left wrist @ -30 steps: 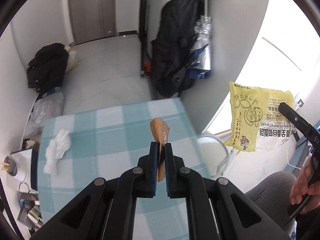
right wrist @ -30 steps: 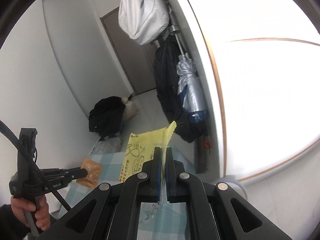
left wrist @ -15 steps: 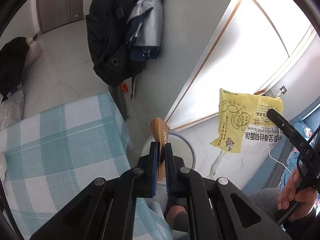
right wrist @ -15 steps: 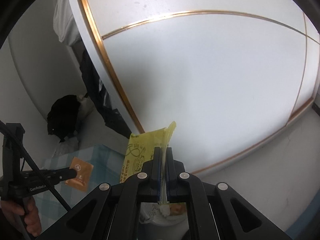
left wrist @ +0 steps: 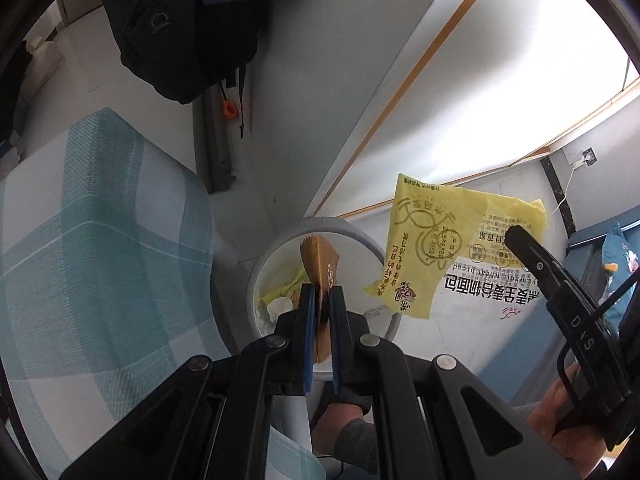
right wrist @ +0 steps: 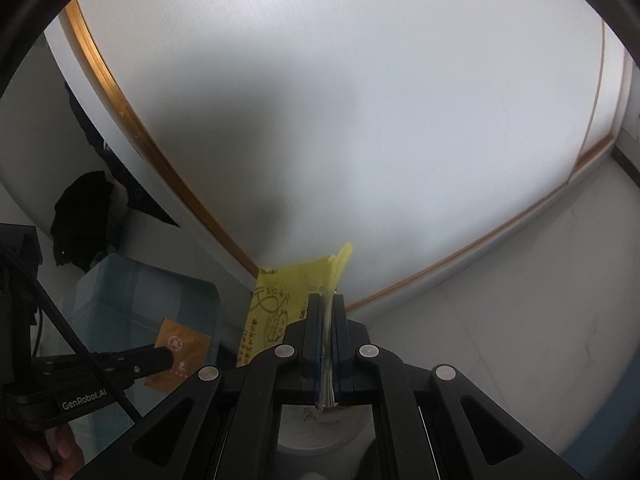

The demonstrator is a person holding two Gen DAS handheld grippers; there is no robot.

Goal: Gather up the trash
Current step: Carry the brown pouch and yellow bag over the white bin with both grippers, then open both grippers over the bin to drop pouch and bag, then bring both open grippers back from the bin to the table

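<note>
My left gripper (left wrist: 321, 296) is shut on a small brown sachet (left wrist: 321, 261), held over the open mouth of a round white trash bin (left wrist: 380, 254) on the floor. Yellow and white scraps lie inside the bin. To the right hangs a yellow bread wrapper (left wrist: 448, 244), pinched by my right gripper (left wrist: 516, 236). In the right wrist view the right gripper (right wrist: 328, 304) is shut on the yellow wrapper (right wrist: 280, 300), and the left gripper (right wrist: 166, 356) holds the brown sachet (right wrist: 182, 350) at lower left. The bin (right wrist: 320, 432) shows below the fingers.
A table with a teal checked cloth (left wrist: 92, 248) stands left of the bin. A black backpack (left wrist: 180, 28) hangs on the wall behind it. White wall panels with gold trim (right wrist: 360, 120) rise beyond the bin. A person's hand (left wrist: 560, 432) holds the right tool.
Both grippers have swung off the table and dropped toward the floor bin, each still gripping its wrapper. The bin's mouth now lies directly under the brown sachet.
</note>
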